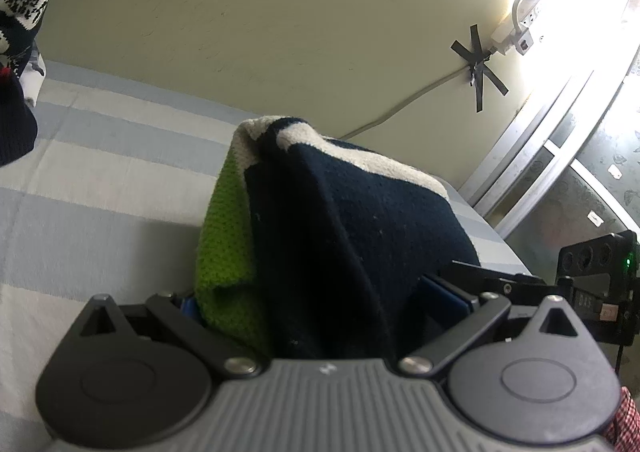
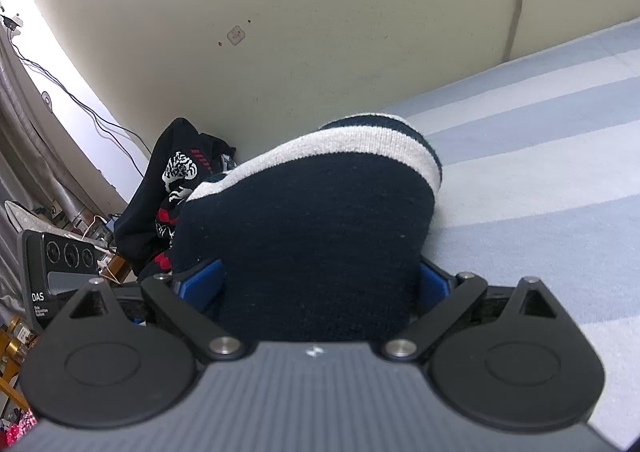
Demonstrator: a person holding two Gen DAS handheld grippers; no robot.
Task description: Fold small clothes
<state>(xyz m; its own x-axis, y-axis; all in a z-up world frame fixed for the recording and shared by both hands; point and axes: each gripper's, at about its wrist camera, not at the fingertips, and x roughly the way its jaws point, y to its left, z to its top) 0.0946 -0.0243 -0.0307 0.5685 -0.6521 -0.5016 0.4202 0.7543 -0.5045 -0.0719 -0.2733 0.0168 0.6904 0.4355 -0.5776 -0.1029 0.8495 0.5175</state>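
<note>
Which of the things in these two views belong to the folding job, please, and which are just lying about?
Job:
- navy knit garment with white stripe and green patch
- left gripper
- right gripper
- striped bedsheet as work surface

Lying about:
- dark patterned sweater
- wall cables
- taped fitting

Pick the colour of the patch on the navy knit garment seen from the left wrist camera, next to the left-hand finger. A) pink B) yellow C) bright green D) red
C: in the left wrist view the navy knit garment with a cream band has a bright green patch hanging on its left side, just above the gripper's left-hand finger.
</note>
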